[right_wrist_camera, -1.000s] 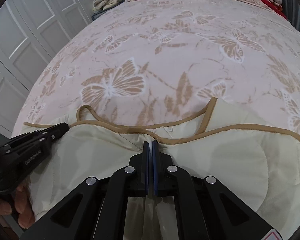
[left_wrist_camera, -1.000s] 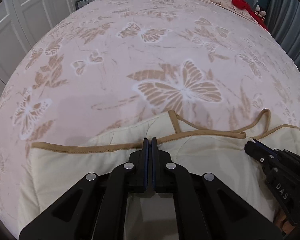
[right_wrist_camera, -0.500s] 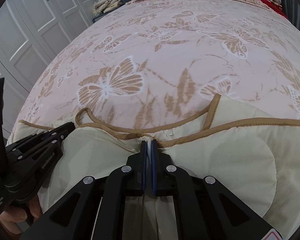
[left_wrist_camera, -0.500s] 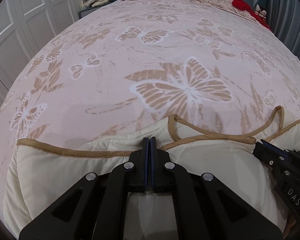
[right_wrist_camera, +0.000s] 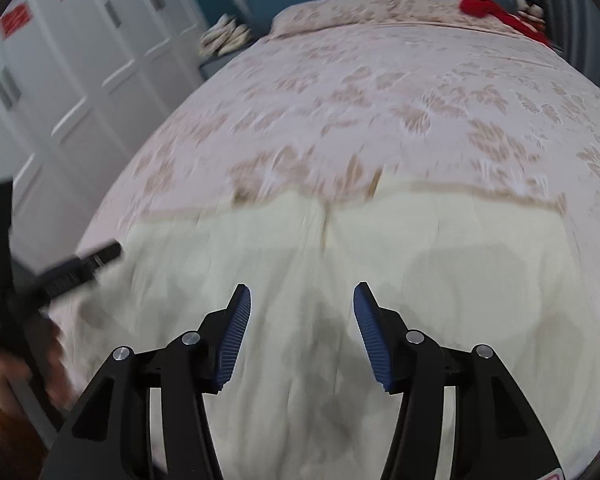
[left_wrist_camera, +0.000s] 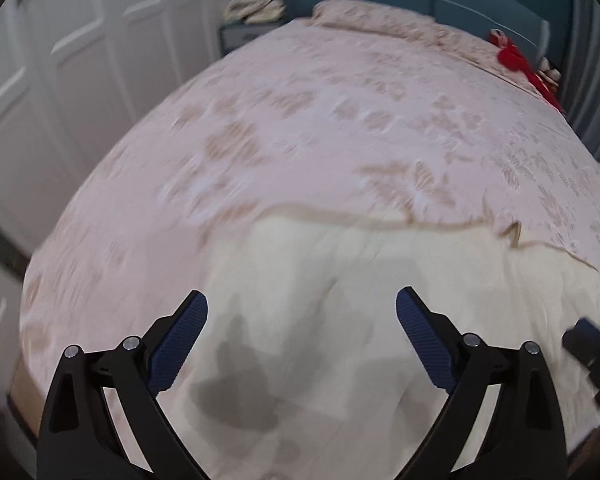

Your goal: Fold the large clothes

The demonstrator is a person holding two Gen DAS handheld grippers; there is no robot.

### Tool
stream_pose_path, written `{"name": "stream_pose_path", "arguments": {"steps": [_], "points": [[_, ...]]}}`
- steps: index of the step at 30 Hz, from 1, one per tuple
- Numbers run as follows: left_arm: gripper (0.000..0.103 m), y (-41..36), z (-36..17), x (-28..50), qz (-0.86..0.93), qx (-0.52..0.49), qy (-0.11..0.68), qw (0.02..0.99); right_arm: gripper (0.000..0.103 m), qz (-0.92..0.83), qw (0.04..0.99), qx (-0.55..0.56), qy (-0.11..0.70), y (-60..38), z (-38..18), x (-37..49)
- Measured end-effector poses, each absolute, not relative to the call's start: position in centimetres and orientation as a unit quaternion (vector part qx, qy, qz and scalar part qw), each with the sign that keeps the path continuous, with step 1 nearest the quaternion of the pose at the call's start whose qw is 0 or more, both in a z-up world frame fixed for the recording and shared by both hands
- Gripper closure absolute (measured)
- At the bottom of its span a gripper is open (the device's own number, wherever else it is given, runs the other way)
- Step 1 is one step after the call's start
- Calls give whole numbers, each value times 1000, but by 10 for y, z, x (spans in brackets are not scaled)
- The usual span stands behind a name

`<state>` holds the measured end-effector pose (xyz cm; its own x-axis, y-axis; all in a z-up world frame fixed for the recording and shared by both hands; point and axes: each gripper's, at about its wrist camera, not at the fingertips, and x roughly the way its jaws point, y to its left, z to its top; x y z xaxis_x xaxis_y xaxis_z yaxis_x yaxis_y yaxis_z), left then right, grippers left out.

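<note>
A cream quilted cover with tan piping (left_wrist_camera: 340,280) (right_wrist_camera: 380,260) lies folded on the near end of the bed, its piped edge running across the middle of both views. My left gripper (left_wrist_camera: 302,304) hovers above the cover, its jaws opening wide with nothing between the blue pads. My right gripper (right_wrist_camera: 302,300) is also above the cover, its jaws opening, the pads clear of the fabric. The right gripper's tip (left_wrist_camera: 592,344) shows at the right edge of the left wrist view. The left gripper (right_wrist_camera: 60,272) appears blurred at the left of the right wrist view, with a hand (right_wrist_camera: 8,380) under it.
The bed carries a pink spread with butterfly print (left_wrist_camera: 340,120) (right_wrist_camera: 380,100), with pillows (right_wrist_camera: 332,12) at the head. A red item (left_wrist_camera: 516,60) lies at the far right corner. White cupboard doors (left_wrist_camera: 60,80) stand to the left, and folded cloths (right_wrist_camera: 228,36) sit on a stand.
Both grippers were shut on the cover's piped edge; now both stand open, have let it go and pulled back and up. The cover's edge lies flat on the bed.
</note>
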<state>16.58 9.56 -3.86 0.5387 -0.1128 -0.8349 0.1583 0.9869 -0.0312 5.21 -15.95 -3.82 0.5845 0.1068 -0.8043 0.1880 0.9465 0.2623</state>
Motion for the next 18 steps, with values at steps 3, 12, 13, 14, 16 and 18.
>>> {"name": "stream_pose_path", "arguments": {"steps": [3, 12, 13, 14, 16, 18], "points": [[10, 144, -50, 145, -60, -60, 506, 859, 53, -4, 868, 152, 473, -137, -48, 26], [11, 186, -100, 106, -57, -148, 544, 824, 101, -5, 846, 162, 507, -115, -80, 26], [11, 186, -102, 106, -63, -154, 546, 821, 102, -6, 843, 168, 511, -116, -84, 27], [12, 185, -106, 105, -70, -165, 549, 816, 103, -8, 840, 171, 515, -116, -88, 29], [13, 182, -112, 106, -82, -183, 557, 806, 103, -8, 837, 173, 519, -117, -93, 32], [13, 179, -115, 108, -81, -189, 558, 804, 103, -10, 835, 171, 523, -116, -97, 35]]}}
